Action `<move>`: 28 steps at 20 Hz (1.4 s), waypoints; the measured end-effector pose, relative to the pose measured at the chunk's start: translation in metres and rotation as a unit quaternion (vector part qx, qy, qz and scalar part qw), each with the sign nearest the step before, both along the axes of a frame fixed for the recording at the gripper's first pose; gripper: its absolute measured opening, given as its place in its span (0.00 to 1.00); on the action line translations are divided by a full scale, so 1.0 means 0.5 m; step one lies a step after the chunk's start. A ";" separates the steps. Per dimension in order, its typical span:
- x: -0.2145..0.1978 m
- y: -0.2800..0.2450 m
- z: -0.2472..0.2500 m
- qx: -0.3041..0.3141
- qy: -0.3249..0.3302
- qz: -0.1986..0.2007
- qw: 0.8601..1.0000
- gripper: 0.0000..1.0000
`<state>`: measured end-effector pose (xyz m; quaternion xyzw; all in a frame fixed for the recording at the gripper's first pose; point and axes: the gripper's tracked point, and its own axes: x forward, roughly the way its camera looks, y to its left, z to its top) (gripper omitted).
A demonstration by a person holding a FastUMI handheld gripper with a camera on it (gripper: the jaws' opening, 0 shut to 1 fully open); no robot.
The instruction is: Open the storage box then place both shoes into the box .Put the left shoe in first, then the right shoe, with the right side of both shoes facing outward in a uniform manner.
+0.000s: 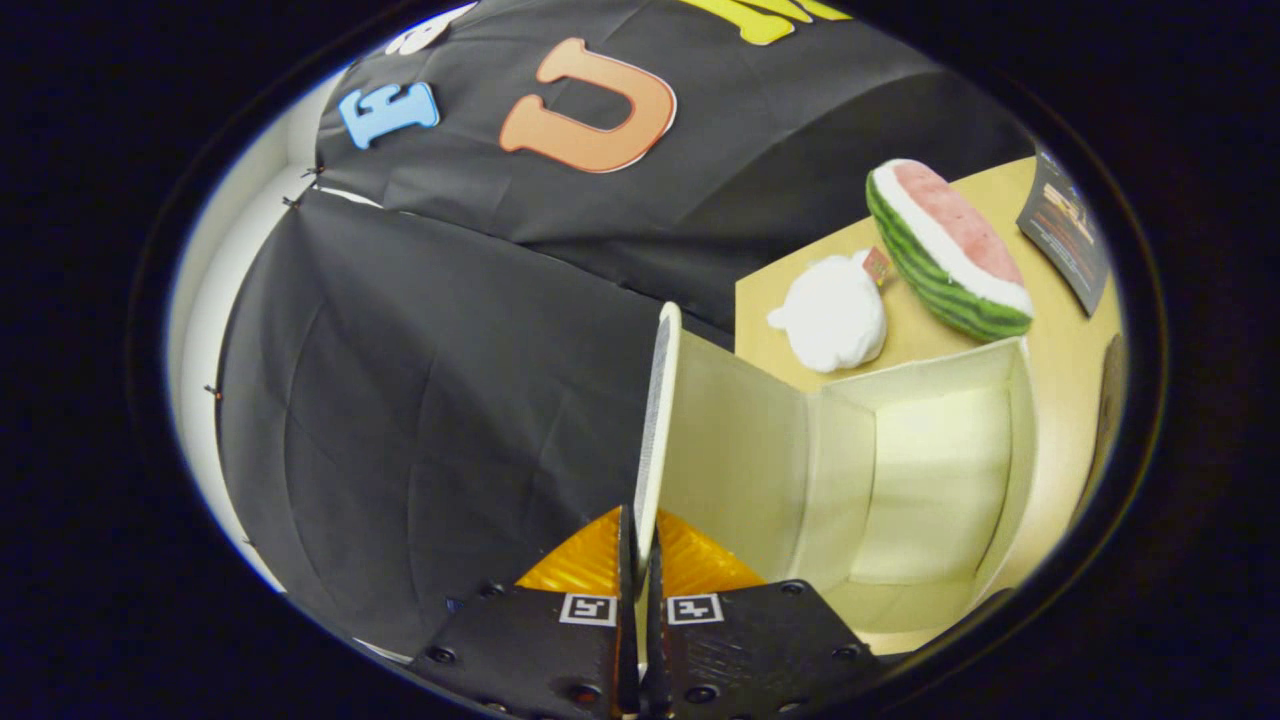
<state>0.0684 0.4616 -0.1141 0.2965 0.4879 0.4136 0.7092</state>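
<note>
Your gripper [640, 545] is clamped on the edge of the storage box's lid [657, 420], both fingers pinching it upright, so you're on the opening step. Just to its right the storage box [930, 480] stands open and bare inside. Beyond it sit a white plush [832, 315] and a watermelon slice toy [945, 250]. Next, swing the lid fully back, let go, then fetch the left shoe.

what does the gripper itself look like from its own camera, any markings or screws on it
The gripper has two thin, flat fingers standing close side by side. Behind them sit two dark angular plates with round screw heads along their edges. Each plate carries a small square black-and-white marker next to the fingers. Ribbed orange parts show just behind the plates.
</note>
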 end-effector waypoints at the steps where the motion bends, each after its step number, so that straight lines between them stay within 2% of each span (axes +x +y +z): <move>1: -0.005 0.014 0.002 -0.001 -0.006 0.005 1.000 0.08; 4: -0.016 0.043 -0.003 -0.028 -0.030 0.004 0.999 0.22; 10: -0.051 0.061 0.013 -0.042 -0.051 0.024 0.998 0.80; 12: -0.051 0.045 0.017 -0.046 -0.057 0.027 0.997 0.90; 13: -0.047 0.035 0.015 -0.048 -0.058 0.026 0.997 0.89; 14: -0.042 0.017 0.013 -0.053 -0.059 0.023 0.997 0.95; 21: 0.055 -0.171 -0.067 -0.115 -0.058 -0.020 0.991 0.95; 28: 0.162 -0.471 -0.230 -0.258 -0.050 -0.076 0.962 0.95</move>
